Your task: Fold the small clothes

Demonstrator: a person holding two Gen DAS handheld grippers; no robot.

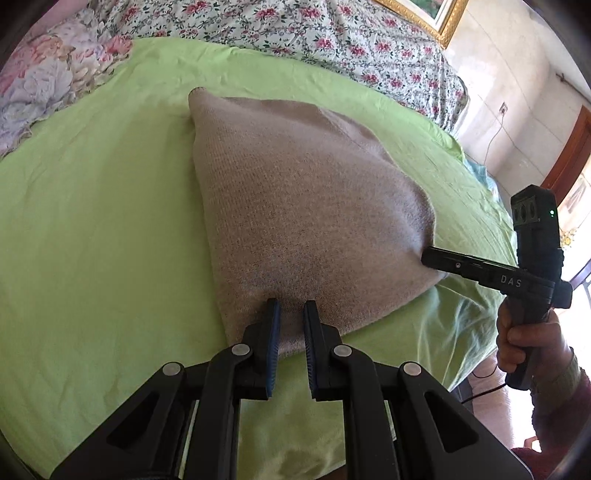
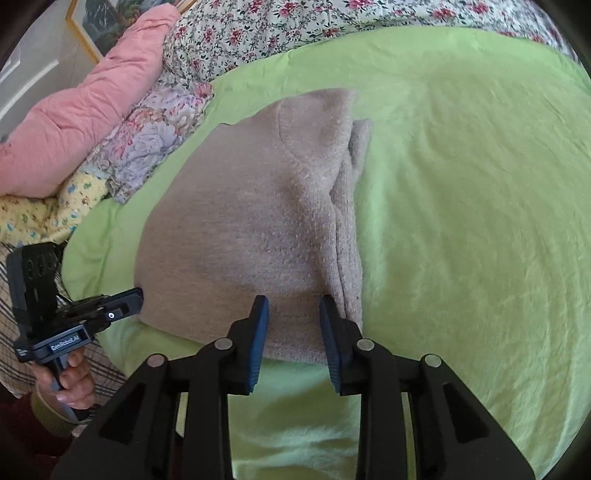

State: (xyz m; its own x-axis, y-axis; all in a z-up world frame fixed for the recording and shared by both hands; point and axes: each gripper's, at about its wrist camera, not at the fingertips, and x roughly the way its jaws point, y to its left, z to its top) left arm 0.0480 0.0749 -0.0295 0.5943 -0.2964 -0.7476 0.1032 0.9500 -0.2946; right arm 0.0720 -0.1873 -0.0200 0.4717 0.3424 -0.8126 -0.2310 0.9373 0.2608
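Note:
A beige knitted garment [image 1: 295,206] lies partly folded on the green bedsheet [image 1: 92,221]; it also shows in the right wrist view [image 2: 251,229], with a folded sleeve along its right side. My left gripper [image 1: 291,308] is open, its fingers straddling the garment's near edge. My right gripper [image 2: 293,304] is open too, fingers over the garment's near edge. Each gripper shows in the other's view: the right one [image 1: 428,256] at the garment's right corner, the left one [image 2: 138,295] at its left corner.
Floral bedding [image 1: 295,33] lies along the far side of the bed. A pink quilt [image 2: 85,107] and flowered pillows [image 2: 155,136] are piled at the left. A gold picture frame [image 1: 439,18] leans on the wall. The bed's near edge is just below the grippers.

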